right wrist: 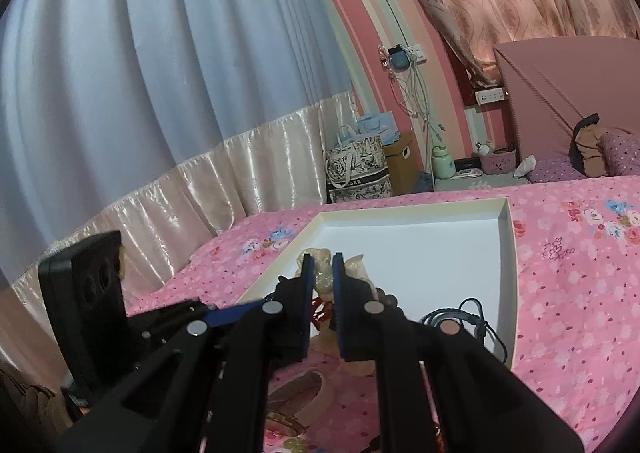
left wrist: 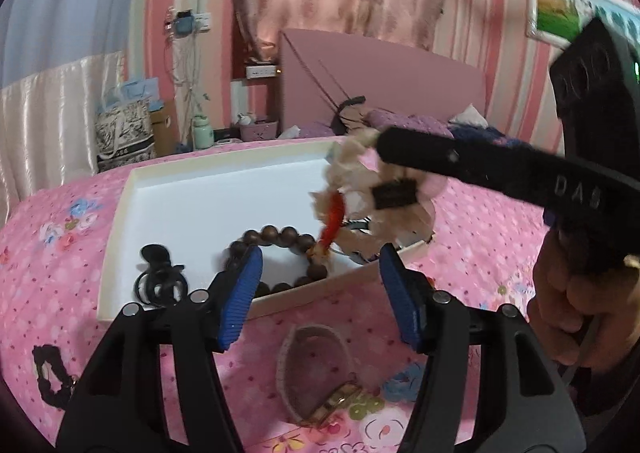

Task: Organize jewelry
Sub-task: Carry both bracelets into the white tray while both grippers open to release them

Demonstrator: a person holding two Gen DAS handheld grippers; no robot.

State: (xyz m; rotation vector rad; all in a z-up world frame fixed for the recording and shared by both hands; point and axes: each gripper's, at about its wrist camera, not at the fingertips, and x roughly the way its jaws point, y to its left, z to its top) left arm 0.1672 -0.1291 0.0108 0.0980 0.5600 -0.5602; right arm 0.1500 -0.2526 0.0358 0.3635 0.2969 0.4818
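Observation:
A white shallow box (left wrist: pixel 200 193) lies on the pink bed. In it are a brown bead bracelet (left wrist: pixel 280 237) and black hair ties (left wrist: pixel 160 277). My right gripper (right wrist: pixel 322 273) is shut on a cream frilly scrunchie (right wrist: pixel 320 277) with a red piece and holds it above the box's near right corner; it also shows in the left wrist view (left wrist: pixel 360 189). My left gripper (left wrist: pixel 320 289) is open and empty, just in front of the box. A pink band with a gold clasp (left wrist: pixel 316 369) lies on the bed below it. A black lace band (left wrist: pixel 50 373) lies at left.
The box (right wrist: pixel 508 253) also holds black hair ties (right wrist: pixel 464 317) in the right wrist view. A pink headboard (left wrist: pixel 380 81) and pillows stand behind. Bags and a green bottle (left wrist: pixel 202 131) stand on the floor beyond the bed.

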